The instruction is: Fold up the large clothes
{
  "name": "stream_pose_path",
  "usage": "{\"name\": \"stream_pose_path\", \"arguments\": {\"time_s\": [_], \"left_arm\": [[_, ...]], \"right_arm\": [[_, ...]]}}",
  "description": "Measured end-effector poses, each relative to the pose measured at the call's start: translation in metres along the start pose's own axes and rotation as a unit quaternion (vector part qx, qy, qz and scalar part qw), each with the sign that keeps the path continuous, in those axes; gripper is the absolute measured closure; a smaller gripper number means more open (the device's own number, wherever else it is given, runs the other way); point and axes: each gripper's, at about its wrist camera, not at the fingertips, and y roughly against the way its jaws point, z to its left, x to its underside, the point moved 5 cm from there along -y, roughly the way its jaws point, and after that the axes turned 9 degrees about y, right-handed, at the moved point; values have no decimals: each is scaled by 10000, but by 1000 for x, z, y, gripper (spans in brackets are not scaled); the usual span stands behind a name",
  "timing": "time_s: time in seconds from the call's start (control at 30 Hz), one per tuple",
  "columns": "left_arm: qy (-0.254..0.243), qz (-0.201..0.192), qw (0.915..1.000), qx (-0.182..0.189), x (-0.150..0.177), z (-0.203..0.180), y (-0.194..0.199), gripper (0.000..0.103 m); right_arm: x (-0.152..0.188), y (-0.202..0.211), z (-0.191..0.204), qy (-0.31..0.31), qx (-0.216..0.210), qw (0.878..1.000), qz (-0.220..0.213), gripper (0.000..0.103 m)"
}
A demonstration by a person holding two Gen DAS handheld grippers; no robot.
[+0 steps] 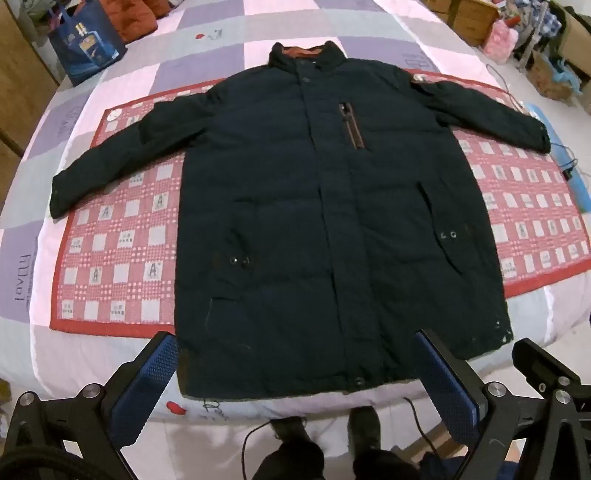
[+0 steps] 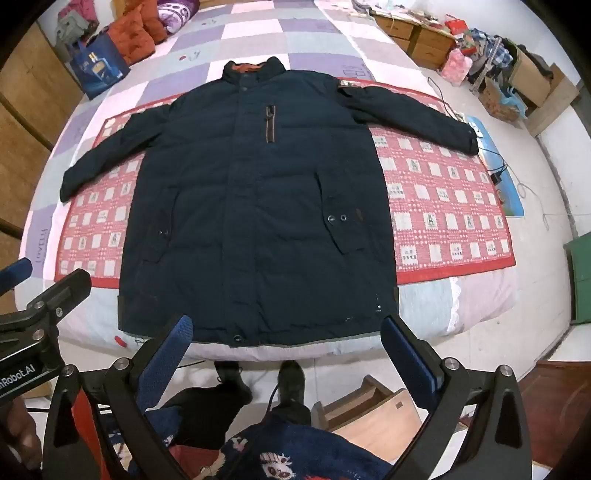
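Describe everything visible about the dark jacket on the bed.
The dark navy jacket looks padded, with a stand-up collar lined in orange, a closed front placket with snaps, a brown-trimmed chest zip pocket, slanted hip pockets with metal eyelets and a shoulder patch. It lies flat, front up, unfolded, sleeves spread outward, on a red patterned mat over a checked bedspread; its hem overhangs the mat toward the viewer. Neither gripper touches it.

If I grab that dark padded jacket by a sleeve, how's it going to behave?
The jacket looks quilted and thick, so it is probably floppy yet bulky. Its sleeve would likely drag the body along. The shell seems smooth, perhaps slippery.
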Motion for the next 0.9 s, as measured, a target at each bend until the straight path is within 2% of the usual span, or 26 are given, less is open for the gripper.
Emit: {"name": "stream_pose_path", "arguments": {"time_s": [0.43,0.53,0.9], "left_arm": [[3,-34,10000,10,-2,0,0,0],[-3,-45,10000,10,-2,-8,17,0],[-41,-142,9999,9,4,-8,29,0]], "right_arm": [[14,10,2,3,18,10000,-36,0],[18,12,3,7,18,10000,-55,0],[26,18,10,-16,30,9999,-96,0]]}}
